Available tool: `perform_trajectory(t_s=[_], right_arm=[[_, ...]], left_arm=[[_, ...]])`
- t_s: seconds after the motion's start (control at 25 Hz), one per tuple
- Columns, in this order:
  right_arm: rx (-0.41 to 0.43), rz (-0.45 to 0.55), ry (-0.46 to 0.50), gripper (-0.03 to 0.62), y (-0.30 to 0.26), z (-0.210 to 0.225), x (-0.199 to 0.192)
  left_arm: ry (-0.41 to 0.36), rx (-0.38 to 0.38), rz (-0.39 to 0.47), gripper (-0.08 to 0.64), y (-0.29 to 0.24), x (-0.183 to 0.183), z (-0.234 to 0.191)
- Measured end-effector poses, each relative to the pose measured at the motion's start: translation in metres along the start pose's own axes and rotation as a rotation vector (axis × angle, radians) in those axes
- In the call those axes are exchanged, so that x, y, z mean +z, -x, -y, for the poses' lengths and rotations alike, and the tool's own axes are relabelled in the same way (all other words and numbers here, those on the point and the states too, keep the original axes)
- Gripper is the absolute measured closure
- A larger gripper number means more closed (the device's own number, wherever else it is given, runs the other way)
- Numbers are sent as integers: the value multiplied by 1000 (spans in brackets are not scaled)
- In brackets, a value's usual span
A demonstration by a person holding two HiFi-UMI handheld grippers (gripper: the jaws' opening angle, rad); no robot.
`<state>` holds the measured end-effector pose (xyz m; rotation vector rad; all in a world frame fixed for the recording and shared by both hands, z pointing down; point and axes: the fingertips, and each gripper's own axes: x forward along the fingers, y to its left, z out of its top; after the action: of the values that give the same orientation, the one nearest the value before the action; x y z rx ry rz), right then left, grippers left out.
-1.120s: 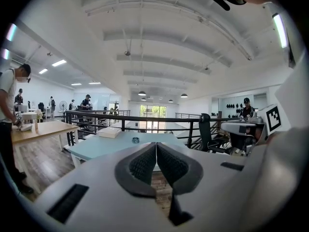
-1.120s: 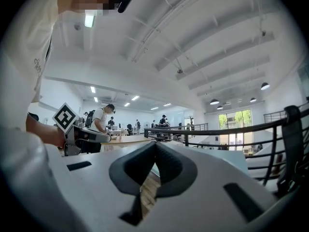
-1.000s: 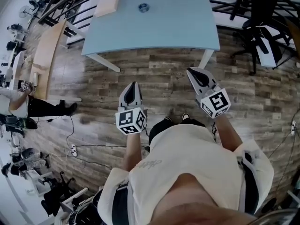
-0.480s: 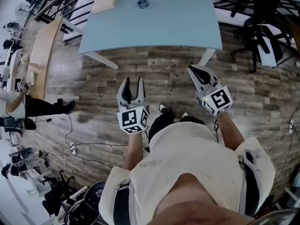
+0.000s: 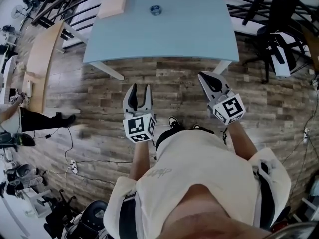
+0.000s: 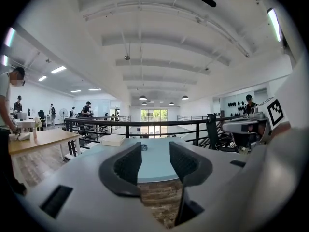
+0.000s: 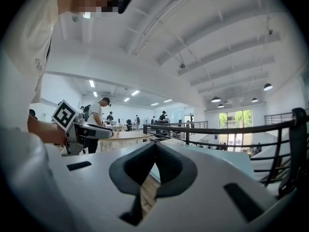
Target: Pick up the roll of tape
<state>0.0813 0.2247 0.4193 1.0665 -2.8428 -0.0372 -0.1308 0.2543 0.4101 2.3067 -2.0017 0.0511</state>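
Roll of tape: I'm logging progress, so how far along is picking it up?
Nothing done yet: the small bluish roll of tape lies on the light blue table. In hand: left gripper open, right gripper shut, both empty, short of the table. Left: reach, grasp, lift.

Left gripper (image 5: pixel 140 89) pointing 12 o'clock, jaws standing apart, holding nothing. Right gripper (image 5: pixel 205 78) pointing 11 o'clock, jaws pressing together, holding nothing. Left forearm (image 5: pixel 140 156) and right forearm (image 5: pixel 240 139) extending forward. Left gripper sitting at right's 9 o'clock.
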Motion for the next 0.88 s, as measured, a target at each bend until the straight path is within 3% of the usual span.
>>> perform_trajectory(t_s=[0.6,0.88], right_arm=[[-120,-5,-63,584,-62,2,-8],[-124,-46,-74,584,-65,7,-20]], left_arm=[[-2,-86,-27,367,-43,-11,-64],[37,-89,-58,367,-60,-30,-70]])
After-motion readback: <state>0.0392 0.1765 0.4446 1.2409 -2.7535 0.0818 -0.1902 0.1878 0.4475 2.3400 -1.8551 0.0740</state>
